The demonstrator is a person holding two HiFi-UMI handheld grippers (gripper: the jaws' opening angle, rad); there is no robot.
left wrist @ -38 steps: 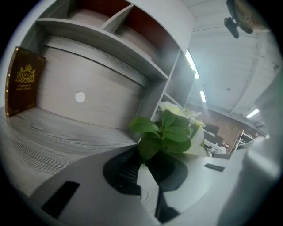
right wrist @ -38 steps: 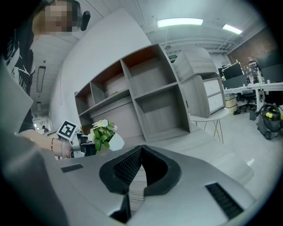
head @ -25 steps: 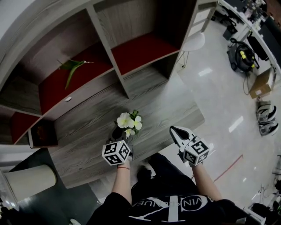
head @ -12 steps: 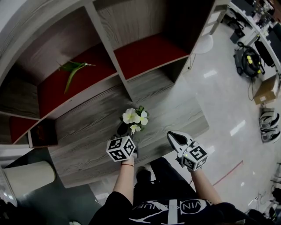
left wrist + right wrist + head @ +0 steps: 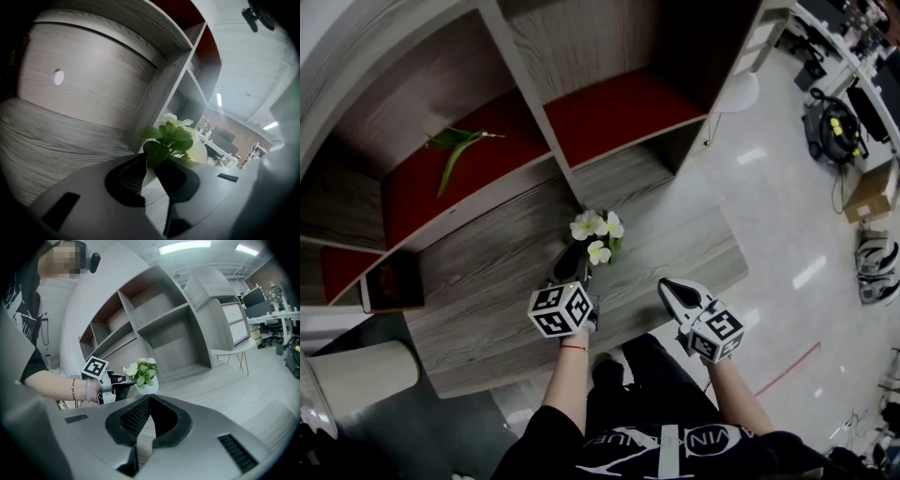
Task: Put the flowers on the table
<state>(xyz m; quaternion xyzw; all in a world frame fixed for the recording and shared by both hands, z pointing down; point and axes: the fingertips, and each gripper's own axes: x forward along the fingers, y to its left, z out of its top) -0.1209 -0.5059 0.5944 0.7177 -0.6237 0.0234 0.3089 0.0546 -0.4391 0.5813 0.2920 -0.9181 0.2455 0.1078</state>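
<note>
A small white pot of white flowers [image 5: 597, 231] with green leaves is held over the grey wooden table [image 5: 502, 281], near the foot of the shelves. My left gripper [image 5: 573, 269] is shut on the pot. In the left gripper view the leaves [image 5: 169, 137] rise just past the dark jaws of that gripper [image 5: 151, 165]. The right gripper view shows the pot [image 5: 148, 386] in the left gripper [image 5: 123, 382]; whether it touches the tabletop I cannot tell. My right gripper [image 5: 673, 289] hangs at the table's near edge, to the right of the flowers, shut [image 5: 149, 398] and holding nothing.
A wooden shelf unit [image 5: 553, 122] with red-backed compartments stands behind the table; a green sprig [image 5: 453, 150] lies in one. A dark flat object [image 5: 391, 282] sits at the table's left end. There is a white bin [image 5: 361, 377] at lower left and a white side table [image 5: 733, 92] at right.
My left gripper has carried the flowers farther over the table, toward the shelves. The right gripper has hardly moved.
</note>
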